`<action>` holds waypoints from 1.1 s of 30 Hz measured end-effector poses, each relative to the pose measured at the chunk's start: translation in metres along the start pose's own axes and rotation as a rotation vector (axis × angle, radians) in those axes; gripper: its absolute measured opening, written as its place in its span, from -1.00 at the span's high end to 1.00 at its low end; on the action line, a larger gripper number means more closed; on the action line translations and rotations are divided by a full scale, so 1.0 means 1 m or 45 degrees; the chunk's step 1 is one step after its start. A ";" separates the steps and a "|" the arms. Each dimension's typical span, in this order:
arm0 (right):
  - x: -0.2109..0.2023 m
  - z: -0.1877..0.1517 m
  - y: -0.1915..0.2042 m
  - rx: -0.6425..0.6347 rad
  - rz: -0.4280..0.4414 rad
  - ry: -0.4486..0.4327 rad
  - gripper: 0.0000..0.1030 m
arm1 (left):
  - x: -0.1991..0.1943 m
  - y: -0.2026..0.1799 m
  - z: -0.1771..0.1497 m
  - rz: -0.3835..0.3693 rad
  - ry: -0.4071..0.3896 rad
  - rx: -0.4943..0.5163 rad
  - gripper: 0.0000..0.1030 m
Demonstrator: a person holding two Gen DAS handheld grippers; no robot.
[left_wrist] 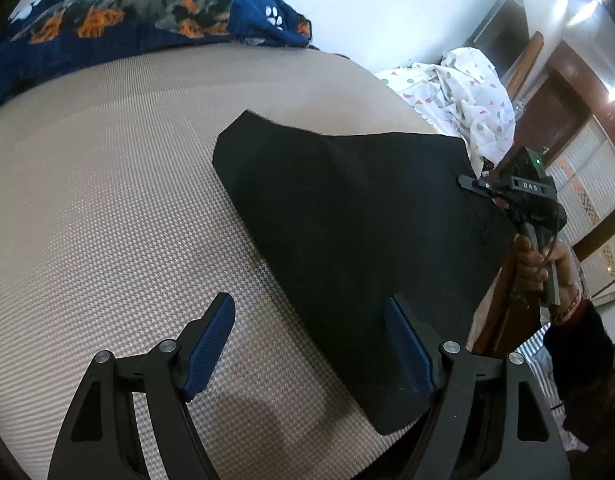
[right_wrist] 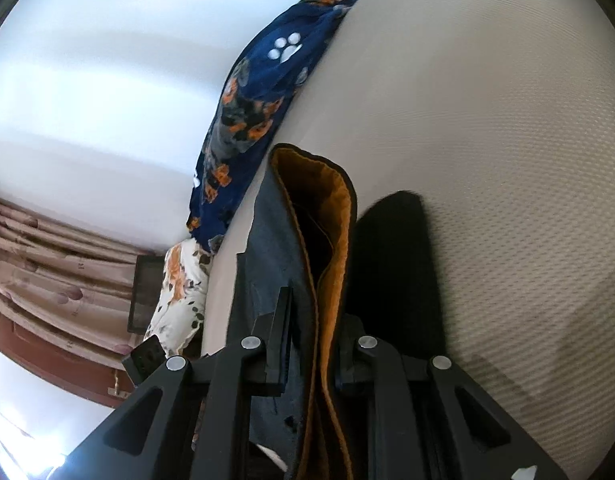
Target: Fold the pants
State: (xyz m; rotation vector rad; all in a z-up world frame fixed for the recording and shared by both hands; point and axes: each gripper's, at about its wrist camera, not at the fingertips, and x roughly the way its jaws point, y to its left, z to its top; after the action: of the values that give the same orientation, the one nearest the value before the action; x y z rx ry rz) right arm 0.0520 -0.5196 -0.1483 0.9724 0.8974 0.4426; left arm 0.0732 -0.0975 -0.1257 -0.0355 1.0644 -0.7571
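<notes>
The black pants (left_wrist: 347, 208) lie folded on the beige textured mattress (left_wrist: 107, 200). My left gripper (left_wrist: 309, 340) hovers open over their near edge. Its left blue pad (left_wrist: 211, 344) is above bare mattress and the right pad (left_wrist: 407, 348) is above the black cloth; neither pad presses on anything. At the pants' right edge a hand holds my right gripper (left_wrist: 473, 184). In the right wrist view that gripper (right_wrist: 315, 332) is shut on a lifted layer of the pants (right_wrist: 395, 260), where the orange lining (right_wrist: 335, 216) and grey inner cloth show between the narrow jaws.
A dark blue blanket (left_wrist: 155, 12) with dog and paw prints lies along the far side of the mattress by the white wall. A crumpled white patterned sheet (left_wrist: 467, 96) sits past the pants. A floral pillow (right_wrist: 179, 300), curtains (right_wrist: 47, 248) and a wooden door (left_wrist: 563, 104) stand beyond the bed.
</notes>
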 end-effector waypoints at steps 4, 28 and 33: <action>-0.007 0.000 -0.016 0.041 0.035 -0.031 0.52 | 0.010 0.002 0.002 -0.004 0.031 -0.017 -0.50; -0.083 -0.062 0.023 -0.033 -0.118 -0.192 0.47 | 0.012 -0.003 0.002 0.003 0.028 -0.003 -0.50; -0.078 -0.062 0.024 -0.046 -0.156 -0.164 0.47 | 0.014 -0.007 0.002 0.010 0.034 0.027 -0.50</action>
State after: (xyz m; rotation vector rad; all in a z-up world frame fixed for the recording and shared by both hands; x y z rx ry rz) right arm -0.0424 -0.5282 -0.1087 0.8973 0.8251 0.2878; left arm 0.0748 -0.1118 -0.1327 -0.0026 1.0810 -0.7634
